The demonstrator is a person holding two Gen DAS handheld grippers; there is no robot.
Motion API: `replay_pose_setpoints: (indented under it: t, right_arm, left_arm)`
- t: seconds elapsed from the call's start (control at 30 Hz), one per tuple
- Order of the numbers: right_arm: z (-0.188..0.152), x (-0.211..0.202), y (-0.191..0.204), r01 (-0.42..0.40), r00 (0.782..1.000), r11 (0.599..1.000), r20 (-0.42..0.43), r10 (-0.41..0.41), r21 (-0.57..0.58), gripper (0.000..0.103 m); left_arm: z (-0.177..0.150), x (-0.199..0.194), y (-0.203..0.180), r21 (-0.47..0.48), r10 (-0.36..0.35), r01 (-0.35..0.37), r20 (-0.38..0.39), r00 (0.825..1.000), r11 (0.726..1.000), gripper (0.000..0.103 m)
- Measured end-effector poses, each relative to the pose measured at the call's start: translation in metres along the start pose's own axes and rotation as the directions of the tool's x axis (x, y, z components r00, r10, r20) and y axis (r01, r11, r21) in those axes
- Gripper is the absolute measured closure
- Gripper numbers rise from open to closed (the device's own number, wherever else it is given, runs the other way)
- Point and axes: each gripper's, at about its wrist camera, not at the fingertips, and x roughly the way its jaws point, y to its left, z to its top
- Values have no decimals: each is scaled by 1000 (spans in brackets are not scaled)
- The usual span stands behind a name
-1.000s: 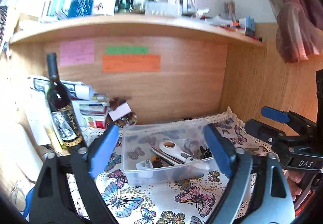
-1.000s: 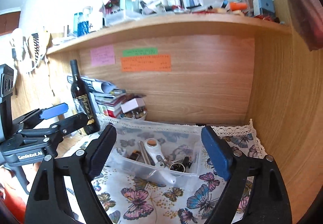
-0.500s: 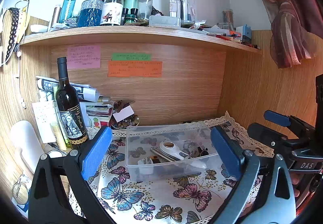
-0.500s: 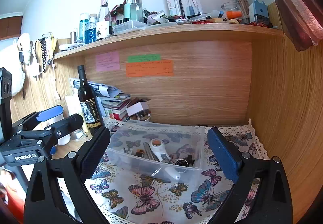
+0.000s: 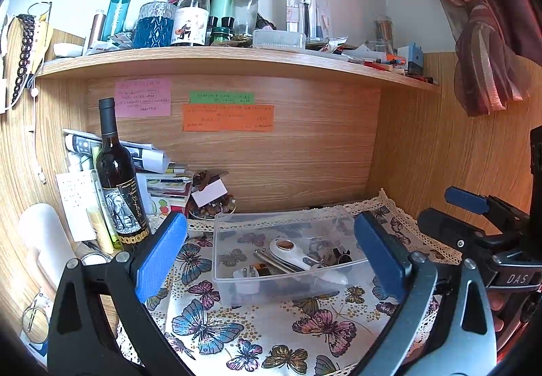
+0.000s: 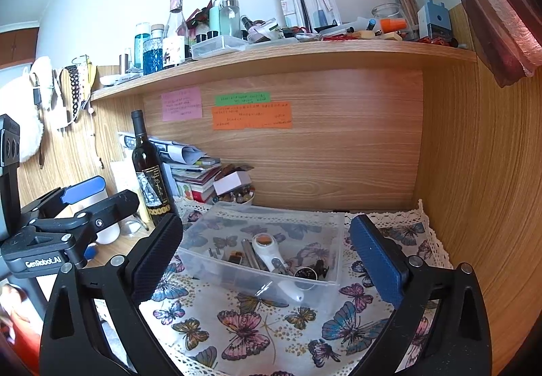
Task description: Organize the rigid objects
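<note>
Hovering: left claw (image 5: 271, 254), right claw (image 6: 266, 250), jaws just opened wide, empty. Clear bin (image 6: 271, 240) at 12 o'clock holds small items; tabletop (image 6: 111, 249) sorting looks done.

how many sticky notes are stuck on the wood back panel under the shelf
3. A pink note sits at the left, a green strip to its right, and a wide orange note directly below the green one. None seem hidden; the panel's lower left is covered by clutter.

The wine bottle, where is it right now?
The wine bottle stands upright at the left of both wrist views, in front of a stack of books and papers, left of the clear plastic bin.
</note>
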Motion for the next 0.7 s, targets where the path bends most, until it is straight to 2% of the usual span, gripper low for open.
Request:
replay_pose_setpoints:
  t: [0.7]
  right_arm:
    - [1,-5,5,-7,1000,1000,12,8,-16,2]
  left_arm:
    - [0,-4,-1,10,-4,4,9,1000,1000,2]
